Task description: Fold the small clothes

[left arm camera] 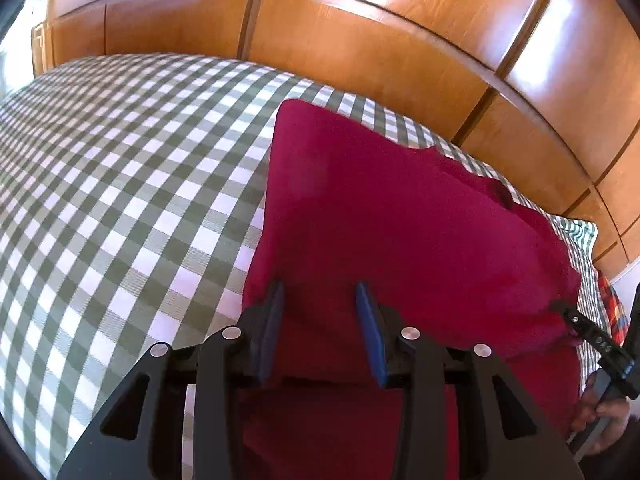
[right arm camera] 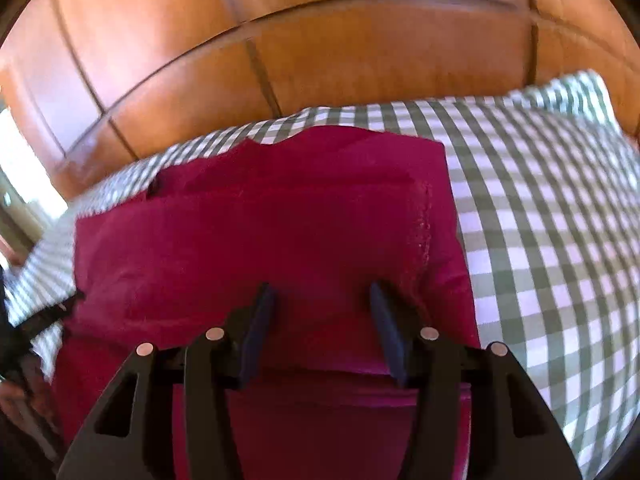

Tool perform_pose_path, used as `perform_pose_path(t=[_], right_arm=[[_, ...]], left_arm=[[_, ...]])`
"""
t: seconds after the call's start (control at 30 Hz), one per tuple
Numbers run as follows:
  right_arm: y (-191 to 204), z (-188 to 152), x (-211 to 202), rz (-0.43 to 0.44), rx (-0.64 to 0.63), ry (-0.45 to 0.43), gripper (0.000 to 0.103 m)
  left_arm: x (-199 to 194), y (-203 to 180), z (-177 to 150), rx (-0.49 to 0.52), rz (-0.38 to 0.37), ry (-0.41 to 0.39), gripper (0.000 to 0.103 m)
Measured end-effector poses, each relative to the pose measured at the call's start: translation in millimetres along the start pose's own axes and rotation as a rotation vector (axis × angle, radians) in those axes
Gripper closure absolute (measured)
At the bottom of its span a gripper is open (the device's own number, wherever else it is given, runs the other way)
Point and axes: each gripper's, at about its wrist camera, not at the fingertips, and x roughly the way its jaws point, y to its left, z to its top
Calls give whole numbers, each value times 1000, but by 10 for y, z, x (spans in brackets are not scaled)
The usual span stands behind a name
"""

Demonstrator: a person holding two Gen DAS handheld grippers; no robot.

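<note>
Crimson garment [left arm camera: 400, 220] near checked bedspread [left arm camera: 120, 200] edge

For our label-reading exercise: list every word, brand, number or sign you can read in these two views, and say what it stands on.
None: no readable text in either view.
Red garment: no print or label showing.
Checked bedcover: pattern only.
Wooden panels: bare.
Left gripper and right gripper: unmarked.

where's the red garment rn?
The red garment lies on the green checked sheet, near its edge by the wooden panelling; in both wrist views it fills the centre, under the open jaws.
</note>
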Motion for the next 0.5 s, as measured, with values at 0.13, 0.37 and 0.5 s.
perform_pose_path(t=[0.13, 0.37, 0.5], right_arm=[[27, -30, -7, -3, -1, -11, 49], [102, -45, 101, -19, -18, -31, 47], [107, -64, 115, -24, -28, -41, 46]], left_arm=[[-183, -14, 218, -33, -72, -70, 66], [203, -51, 680, -22, 54, -57, 66], [572, 169, 569, -49, 119, -3, 60]])
